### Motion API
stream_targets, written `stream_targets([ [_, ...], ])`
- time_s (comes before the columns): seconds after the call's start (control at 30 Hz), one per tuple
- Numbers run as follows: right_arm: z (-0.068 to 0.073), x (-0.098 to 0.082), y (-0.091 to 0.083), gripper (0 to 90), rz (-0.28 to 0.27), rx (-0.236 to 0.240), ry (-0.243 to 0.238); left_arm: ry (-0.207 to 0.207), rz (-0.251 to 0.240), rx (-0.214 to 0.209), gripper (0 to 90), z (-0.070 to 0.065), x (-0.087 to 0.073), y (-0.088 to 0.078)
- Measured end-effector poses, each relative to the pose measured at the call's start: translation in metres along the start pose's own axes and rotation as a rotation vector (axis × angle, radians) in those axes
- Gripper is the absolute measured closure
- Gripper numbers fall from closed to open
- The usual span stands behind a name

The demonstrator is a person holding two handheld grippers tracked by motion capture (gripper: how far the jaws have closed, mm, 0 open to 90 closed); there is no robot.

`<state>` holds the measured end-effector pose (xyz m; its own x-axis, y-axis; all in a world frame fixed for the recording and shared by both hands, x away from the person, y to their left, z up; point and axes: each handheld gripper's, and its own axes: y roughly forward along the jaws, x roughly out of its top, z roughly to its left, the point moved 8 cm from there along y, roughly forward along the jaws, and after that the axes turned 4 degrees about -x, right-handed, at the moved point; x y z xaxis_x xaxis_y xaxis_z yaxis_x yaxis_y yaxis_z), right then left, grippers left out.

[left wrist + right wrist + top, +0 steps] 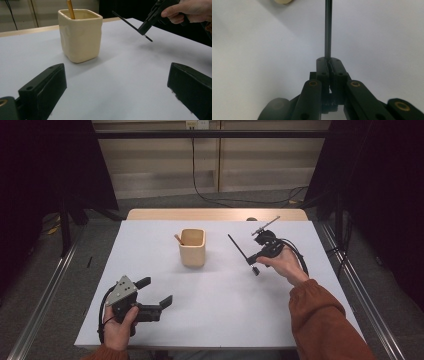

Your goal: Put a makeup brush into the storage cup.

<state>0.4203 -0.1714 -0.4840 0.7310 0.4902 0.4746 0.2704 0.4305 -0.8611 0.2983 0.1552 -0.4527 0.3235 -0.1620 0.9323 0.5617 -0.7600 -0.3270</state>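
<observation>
Black stick [239, 248] pinched in right tongs [254, 261], held tilted above white table [210, 310], off to the right of cream cup [192, 248] & not touching it; cup holds a wooden stick [178, 239]; left tongs [155, 292] spread wide w/ nothing between, low near table's front-left edge.

Cup [193, 248]: showing pale cream, plain and unpatterned. Pencil in cup [178, 239]: showing orange-brown. Thin stick [239, 249] in the right gripper [255, 262]: showing solid black. Both grippers: showing black jaws; the left gripper [156, 292] is carrying a grey plate, the right one brass-coloured pins at its joints. Table [220, 295]: showing plain white with a light wood far edge. Sleeve [320, 317]: showing rust orange.
</observation>
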Motion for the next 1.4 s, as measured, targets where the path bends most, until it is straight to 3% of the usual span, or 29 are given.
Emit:
stream_targets([
  [0.53, 0.0, 0.004, -0.026, 86.4, -0.259, 0.027, -0.035, -0.001, -0.01, 0.011, 2.3, 0.001, 0.001, -0.002],
  [0.93, 0.006, 0.009, -0.044, 86.4, -0.435, 0.088, -0.051, 0.001, -0.016, 0.009, 2.2, 0.001, 0.002, -0.002],
  [1.2, 0.007, 0.011, -0.056, 86.4, -0.525, 0.104, -0.057, 0.009, -0.023, 0.014, 2.2, 0.0, 0.003, -0.003],
  [1.4, 0.008, 0.011, -0.059, 86.4, -0.549, 0.108, -0.057, 0.009, -0.021, 0.021, 2.2, 0.002, 0.003, -0.005],
])
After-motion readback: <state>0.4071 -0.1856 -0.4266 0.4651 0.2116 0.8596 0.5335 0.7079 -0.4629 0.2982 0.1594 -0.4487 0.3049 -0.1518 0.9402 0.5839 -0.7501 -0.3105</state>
